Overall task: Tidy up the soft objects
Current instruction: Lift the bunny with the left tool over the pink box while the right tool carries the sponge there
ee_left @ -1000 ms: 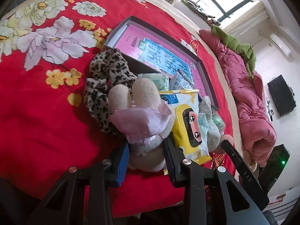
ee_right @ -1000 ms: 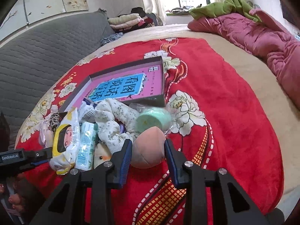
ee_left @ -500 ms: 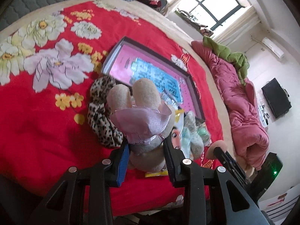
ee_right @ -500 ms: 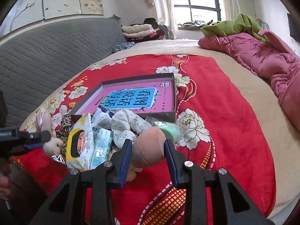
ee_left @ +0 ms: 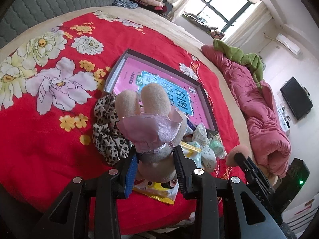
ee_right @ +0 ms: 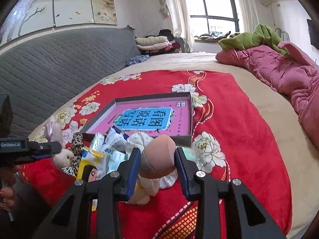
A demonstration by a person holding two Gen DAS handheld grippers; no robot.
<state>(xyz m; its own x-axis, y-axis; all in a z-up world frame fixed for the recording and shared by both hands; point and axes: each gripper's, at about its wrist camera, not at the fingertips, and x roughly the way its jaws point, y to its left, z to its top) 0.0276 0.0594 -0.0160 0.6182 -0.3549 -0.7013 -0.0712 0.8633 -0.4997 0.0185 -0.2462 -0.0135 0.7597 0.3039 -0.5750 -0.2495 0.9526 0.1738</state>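
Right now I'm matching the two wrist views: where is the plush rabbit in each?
Left wrist: plush rabbit centre, between the left jaws.
Right wrist: plush rabbit far left, beside the leopard scrunchie.
Shared landmark: pink box.

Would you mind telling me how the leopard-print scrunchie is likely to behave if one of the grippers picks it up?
The leopard-print scrunchie lies in crumpled folds on the red blanket, so it would probably droop and flop. It looks like thin gathered fabric, likely very light. Being soft, it should not roll or break.
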